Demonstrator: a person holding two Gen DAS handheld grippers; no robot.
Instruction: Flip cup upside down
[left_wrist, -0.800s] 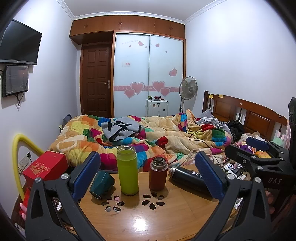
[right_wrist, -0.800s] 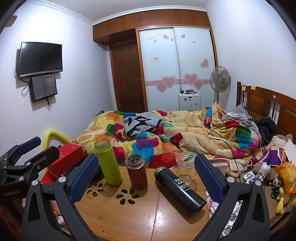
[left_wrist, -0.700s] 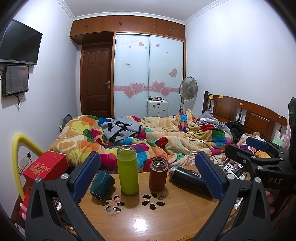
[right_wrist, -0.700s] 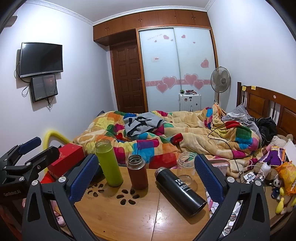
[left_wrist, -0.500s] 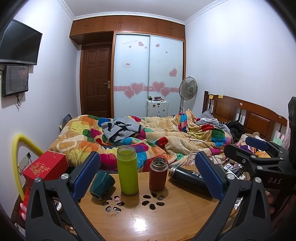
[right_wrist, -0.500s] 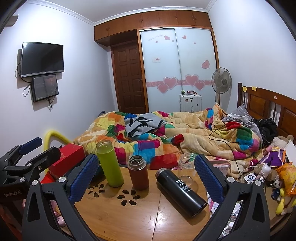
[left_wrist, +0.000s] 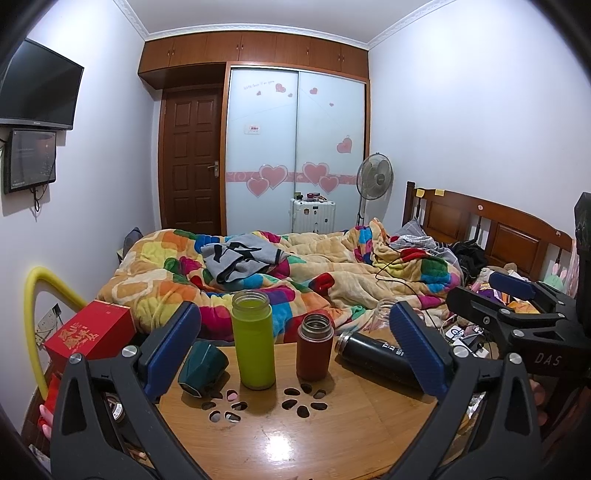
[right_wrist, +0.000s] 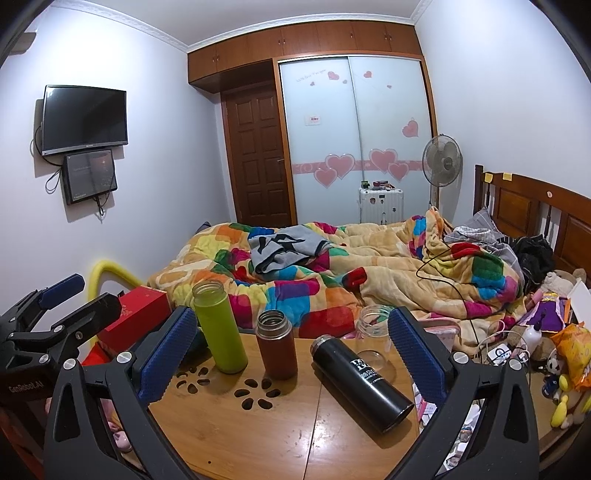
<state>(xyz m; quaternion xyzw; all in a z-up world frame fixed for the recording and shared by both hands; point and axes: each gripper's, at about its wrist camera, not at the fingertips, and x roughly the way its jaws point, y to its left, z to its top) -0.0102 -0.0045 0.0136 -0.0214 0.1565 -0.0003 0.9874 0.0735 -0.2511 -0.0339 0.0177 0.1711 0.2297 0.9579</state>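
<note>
A dark green cup (left_wrist: 202, 363) lies on its side at the left of the round wooden table (left_wrist: 280, 435). My left gripper (left_wrist: 295, 347) is open and empty, held above the table's near side; its left finger stands just in front of the cup. My right gripper (right_wrist: 288, 350) is open and empty, further right; in its view the cup is mostly hidden behind the left finger. A green bottle (left_wrist: 253, 339), a brown flask (left_wrist: 314, 347) and a clear glass jar (right_wrist: 373, 339) stand upright. A black flask (right_wrist: 364, 373) lies on its side.
A red box (left_wrist: 88, 332) and a yellow foam tube (left_wrist: 33, 291) are left of the table. A bed with a bright quilt (left_wrist: 295, 273) lies behind it. Cables, toys and clutter (right_wrist: 554, 354) fill the right side. The right gripper also shows at the left wrist view's right edge (left_wrist: 517, 310).
Both grippers have stayed almost still and open; the right wrist view has drifted very slightly. Nothing on the table has moved.
</note>
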